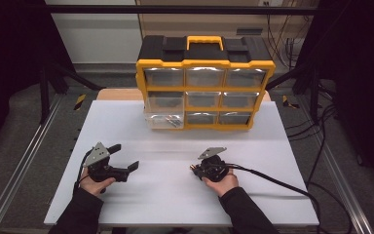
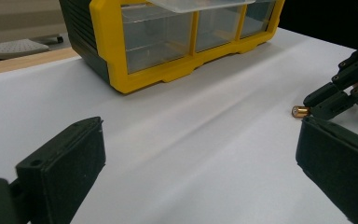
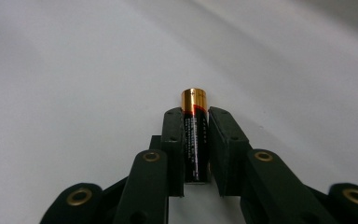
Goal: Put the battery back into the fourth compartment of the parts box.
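The right gripper (image 3: pixel 196 140) pinches a round black-and-gold battery (image 3: pixel 195 135) near the smooth white tabletop's (image 1: pixel 175 195) front edge. The left gripper (image 2: pixel 200 158) gapes wide.

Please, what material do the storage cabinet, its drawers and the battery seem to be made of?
Storage cabinet: yellow and black moulded plastic, matte, judging by its rounded edges.
Drawers: clear, glossy plastic; light glints on them and one sees through.
Battery: probably metal, with a printed black wrap and a shiny gold end; the right claw is shut on it.
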The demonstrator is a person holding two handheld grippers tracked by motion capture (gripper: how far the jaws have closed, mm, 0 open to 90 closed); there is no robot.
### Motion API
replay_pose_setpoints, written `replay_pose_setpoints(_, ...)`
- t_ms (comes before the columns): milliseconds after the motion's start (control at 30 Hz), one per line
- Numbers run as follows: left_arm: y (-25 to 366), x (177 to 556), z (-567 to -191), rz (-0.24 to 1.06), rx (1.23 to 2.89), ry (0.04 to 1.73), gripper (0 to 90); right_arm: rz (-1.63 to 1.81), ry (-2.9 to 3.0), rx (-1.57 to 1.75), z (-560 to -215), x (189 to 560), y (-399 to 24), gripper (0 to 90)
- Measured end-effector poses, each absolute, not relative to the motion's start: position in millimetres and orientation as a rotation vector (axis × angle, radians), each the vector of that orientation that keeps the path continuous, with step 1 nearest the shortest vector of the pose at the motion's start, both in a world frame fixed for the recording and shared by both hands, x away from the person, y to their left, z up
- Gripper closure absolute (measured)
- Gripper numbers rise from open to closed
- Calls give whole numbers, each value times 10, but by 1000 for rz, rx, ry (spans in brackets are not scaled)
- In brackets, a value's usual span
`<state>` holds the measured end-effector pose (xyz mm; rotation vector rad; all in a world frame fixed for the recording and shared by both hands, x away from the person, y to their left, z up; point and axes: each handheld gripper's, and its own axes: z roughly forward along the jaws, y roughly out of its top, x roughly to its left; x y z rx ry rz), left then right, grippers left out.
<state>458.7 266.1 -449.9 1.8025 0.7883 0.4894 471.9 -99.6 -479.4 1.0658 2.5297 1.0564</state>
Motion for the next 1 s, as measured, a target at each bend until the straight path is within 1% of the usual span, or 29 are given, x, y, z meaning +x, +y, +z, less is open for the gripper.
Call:
replay_pose_setpoints(200, 2664, 4587, -4497, 488, 1800, 789, 10, 1070, 2540, 1061, -4780, 4734, -1003, 772)
replay_pose_setpoints(400, 2664, 4586, -4496, 490, 1800, 788, 10, 1118, 2529, 1047, -4675, 4728, -1042, 772)
replay_pose_setpoints(767, 2661, 4589, -4502, 490, 1804, 789, 10, 1197, 2466, 1025, -4404, 4721, -1142, 772)
replay_pose_setpoints(1000, 2662, 4589, -4502, 491, 1805, 789, 11, 1265, 2421, 972, -4138, 4697, -1161, 772)
